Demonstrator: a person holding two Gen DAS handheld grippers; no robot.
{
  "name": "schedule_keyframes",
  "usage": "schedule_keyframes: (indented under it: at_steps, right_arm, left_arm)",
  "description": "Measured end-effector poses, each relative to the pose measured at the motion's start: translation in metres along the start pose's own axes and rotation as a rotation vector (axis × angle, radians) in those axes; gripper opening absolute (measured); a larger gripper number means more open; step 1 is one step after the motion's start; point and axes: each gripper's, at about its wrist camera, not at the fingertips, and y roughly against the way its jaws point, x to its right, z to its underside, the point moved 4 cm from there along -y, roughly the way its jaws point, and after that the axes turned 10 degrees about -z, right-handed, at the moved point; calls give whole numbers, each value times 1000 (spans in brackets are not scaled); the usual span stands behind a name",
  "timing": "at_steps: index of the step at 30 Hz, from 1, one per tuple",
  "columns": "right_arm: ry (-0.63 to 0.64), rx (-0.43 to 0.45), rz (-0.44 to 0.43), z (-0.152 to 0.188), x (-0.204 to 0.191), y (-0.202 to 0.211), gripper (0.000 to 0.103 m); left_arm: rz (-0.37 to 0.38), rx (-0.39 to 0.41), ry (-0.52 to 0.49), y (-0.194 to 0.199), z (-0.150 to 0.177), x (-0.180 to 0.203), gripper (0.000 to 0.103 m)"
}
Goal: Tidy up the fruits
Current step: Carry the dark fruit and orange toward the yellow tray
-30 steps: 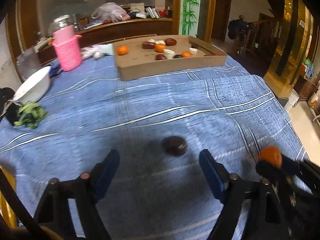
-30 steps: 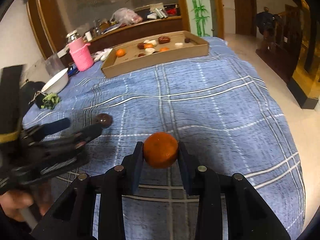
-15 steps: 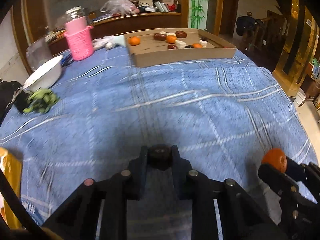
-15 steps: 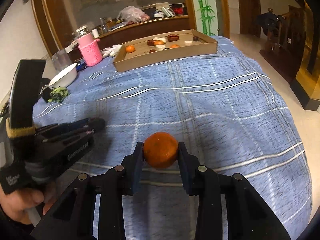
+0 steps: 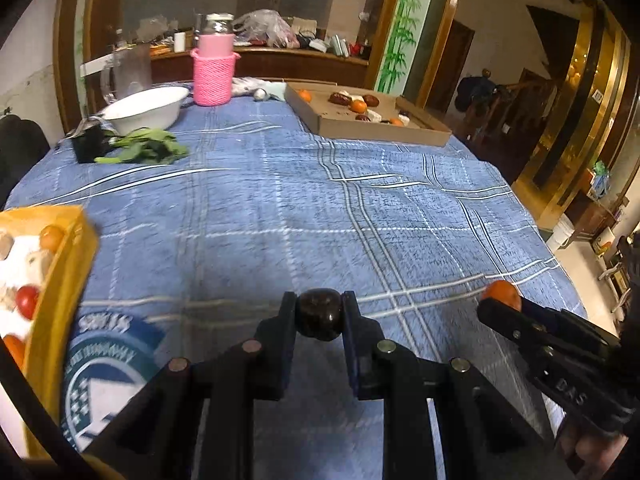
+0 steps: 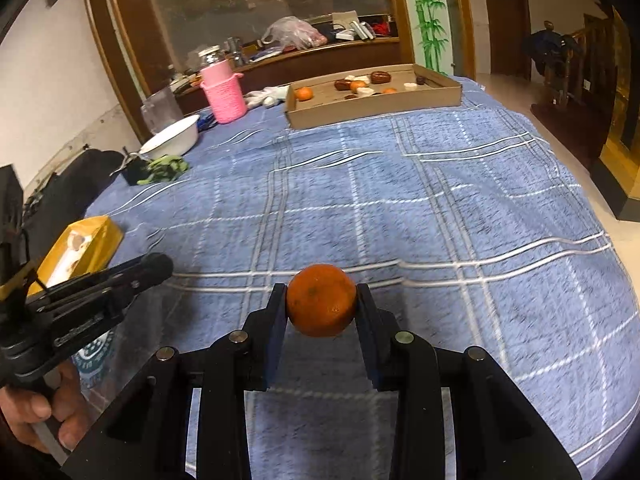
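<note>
Pads of the left gripper [image 5: 319,316] press on a dark brown date-like fruit [image 5: 319,314] from both sides, and the fruit sits raised above the blue checked cloth [image 5: 280,208]. Off to that claw's right, at about the same depth, the right gripper [image 6: 321,306] clamps an orange [image 6: 321,305] between its two pads; in the left wrist view only the top of this orange shows above the black finger. A hand [image 6: 40,420] wraps the left tool's handle at the lower left of the right wrist view.

Just left of the left claw lies a yellow box [image 5: 64,280] with small round orange and red pieces inside, its near end over a printed round emblem [image 5: 108,364] on the cloth. Further ahead and to the left are green leaves [image 5: 148,150] and a white bowl [image 5: 146,108], then a pink knitted holder [image 5: 212,76] with a jar in it. Far ahead, slightly right, an open cardboard tray [image 5: 380,130] holds more oranges and dark fruits along with some pale pieces.
</note>
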Motion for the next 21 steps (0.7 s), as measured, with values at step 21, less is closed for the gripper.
schedule_keyframes:
  at_steps: [21]
  right_arm:
    - [106,-31,-96,21,-68,-3,32]
  left_arm:
    - [-91,19,68,43,33,-38,24]
